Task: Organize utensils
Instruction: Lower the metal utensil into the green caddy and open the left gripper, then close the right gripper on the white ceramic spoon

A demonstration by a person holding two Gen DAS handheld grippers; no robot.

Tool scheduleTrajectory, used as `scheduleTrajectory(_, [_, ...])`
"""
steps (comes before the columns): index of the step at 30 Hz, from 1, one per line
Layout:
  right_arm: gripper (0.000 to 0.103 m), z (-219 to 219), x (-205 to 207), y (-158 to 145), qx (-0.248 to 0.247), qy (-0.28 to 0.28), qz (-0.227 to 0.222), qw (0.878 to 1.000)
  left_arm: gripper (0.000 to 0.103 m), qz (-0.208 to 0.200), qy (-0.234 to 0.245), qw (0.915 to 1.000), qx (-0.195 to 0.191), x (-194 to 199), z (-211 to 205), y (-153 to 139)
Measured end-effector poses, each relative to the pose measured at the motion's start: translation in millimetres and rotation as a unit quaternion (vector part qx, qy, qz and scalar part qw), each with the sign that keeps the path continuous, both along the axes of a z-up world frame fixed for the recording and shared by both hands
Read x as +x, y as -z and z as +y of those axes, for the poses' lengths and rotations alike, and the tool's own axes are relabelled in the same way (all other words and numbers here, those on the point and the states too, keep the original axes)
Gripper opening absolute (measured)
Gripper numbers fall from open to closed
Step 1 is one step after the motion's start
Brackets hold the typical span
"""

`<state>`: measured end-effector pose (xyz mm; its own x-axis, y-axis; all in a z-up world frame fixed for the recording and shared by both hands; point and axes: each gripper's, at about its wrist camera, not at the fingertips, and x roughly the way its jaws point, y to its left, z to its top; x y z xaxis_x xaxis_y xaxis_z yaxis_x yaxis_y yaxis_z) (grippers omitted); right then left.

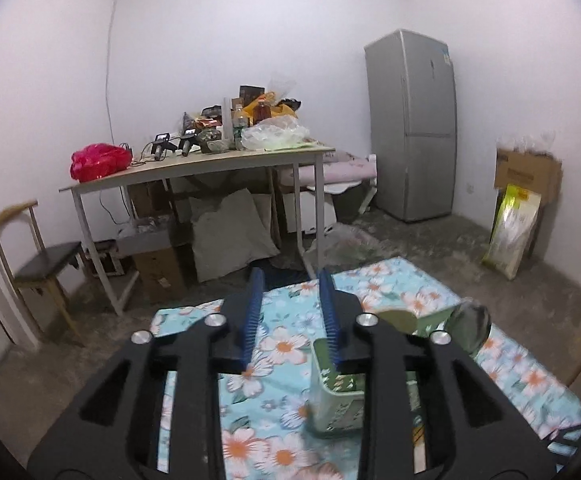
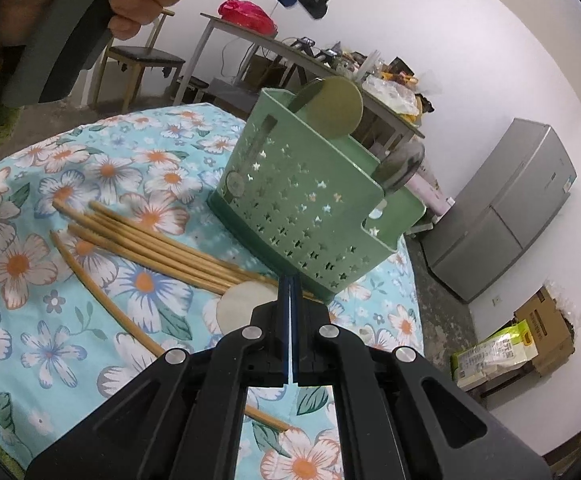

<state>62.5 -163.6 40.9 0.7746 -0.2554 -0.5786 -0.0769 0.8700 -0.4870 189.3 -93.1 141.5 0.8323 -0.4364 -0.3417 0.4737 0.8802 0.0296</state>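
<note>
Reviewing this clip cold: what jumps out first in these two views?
The green star-perforated utensil caddy stands on the floral cloth, with round-headed utensils poking out of its top. Bamboo chopsticks lie loose on the cloth left of it. The right hand-held gripper is shut near the caddy's base; the left hand-held gripper is open above it.

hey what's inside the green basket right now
Two round-headed utensils stand in the green basket: an olive one and a greyish one, heads above the rim. Their handles and anything lower are hidden behind its walls.

Soft, even indoor light, faint shadows, strong fisheye bending with dark vignetted corners, and slight blur up close.
</note>
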Motion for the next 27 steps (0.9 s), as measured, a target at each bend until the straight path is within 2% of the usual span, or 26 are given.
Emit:
scheduleTrajectory(3, [0.005, -2.5, 3.6, 4.7, 0.011, 0.002, 0.015, 1.0, 0.029, 0.009, -0.003, 0.9999, -0.013, 1.8, 6.5, 1.7])
scheduleTrajectory(7, [0.028, -3.2, 7.1, 14.7, 0.019, 0.005, 0.034, 0.999, 0.031, 0.026, -0.008, 0.9993, -0.025, 2.6, 15.9, 7.4])
scheduleTrajectory(13, [0.04, -1.3, 18.9, 35.4, 0.005, 0.009, 0.082, 0.997, 0.041, 0.063, -0.02, 0.9973, -0.03, -0.9, 34.8, 27.7])
scheduleTrajectory(17, [0.054, 9.1, 30.8, 50.3, -0.014, -0.003, 0.121, 0.993, 0.044, 0.097, -0.037, 0.9941, -0.032, -0.6, 47.3, 46.7])
scheduleTrajectory(19, [0.057, 14.8, 36.1, 58.2, -0.03, 0.0, 0.129, 0.991, 0.044, 0.111, -0.044, 0.9922, -0.036, -0.3, 53.1, 54.4])
scheduleTrajectory(22, [0.059, 24.5, 43.6, 64.5, -0.067, 0.014, 0.118, 0.991, 0.044, 0.127, -0.052, 0.9898, -0.039, 0.4, 61.8, 62.6])
scheduleTrajectory(25, [0.058, 25.6, 50.0, 67.0, -0.073, 0.034, 0.112, 0.99, 0.044, 0.131, -0.056, 0.989, -0.04, -0.9, 66.6, 65.8])
scheduleTrajectory(27, [0.051, 27.2, 52.9, 67.3, -0.074, 0.042, 0.113, 0.99, 0.044, 0.131, -0.058, 0.9888, -0.041, -1.5, 67.8, 65.3])
